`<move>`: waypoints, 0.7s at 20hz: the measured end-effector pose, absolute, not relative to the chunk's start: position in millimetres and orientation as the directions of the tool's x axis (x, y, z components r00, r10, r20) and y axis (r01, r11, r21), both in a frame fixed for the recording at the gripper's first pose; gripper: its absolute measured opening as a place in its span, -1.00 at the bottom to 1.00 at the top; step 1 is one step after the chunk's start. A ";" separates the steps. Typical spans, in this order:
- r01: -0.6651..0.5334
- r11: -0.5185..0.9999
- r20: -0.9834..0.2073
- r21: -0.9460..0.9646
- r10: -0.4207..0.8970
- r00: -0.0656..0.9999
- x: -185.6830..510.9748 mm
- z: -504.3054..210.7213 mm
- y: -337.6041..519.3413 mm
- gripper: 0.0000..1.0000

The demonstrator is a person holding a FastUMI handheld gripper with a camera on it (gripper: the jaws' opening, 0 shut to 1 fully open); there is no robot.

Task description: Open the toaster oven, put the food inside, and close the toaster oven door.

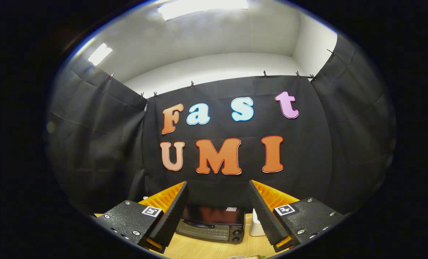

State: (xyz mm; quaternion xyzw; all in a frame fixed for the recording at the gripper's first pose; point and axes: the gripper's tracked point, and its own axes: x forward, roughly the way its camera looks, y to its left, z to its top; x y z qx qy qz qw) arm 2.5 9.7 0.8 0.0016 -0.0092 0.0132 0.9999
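The tongs (219, 201) stand wide apart, holding nothing. Between and beyond the fingers, the toaster oven (212, 225) sits on the wooden worktop (206, 250) with its door shut (a small white object (257, 225) stands just beside it).

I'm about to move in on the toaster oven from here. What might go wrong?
1. The toaster oven sits beyond the open, empty gripper with its door shut; the handle is hard to make out, so a grab may miss.
2. A white object stands close beside the oven; the wide jaws could knock it.
3. Food lies just under the gripper, so lowering could strike it.
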 end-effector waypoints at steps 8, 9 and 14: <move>-0.026 1.000 0.006 0.018 0.026 1.000 13.4 -7.0 14.4 0.96; -0.027 0.999 -0.002 0.021 0.027 1.000 14.8 -9.9 15.6 0.96; -0.031 0.998 -0.049 0.047 0.033 0.998 30.6 -35.8 24.6 0.96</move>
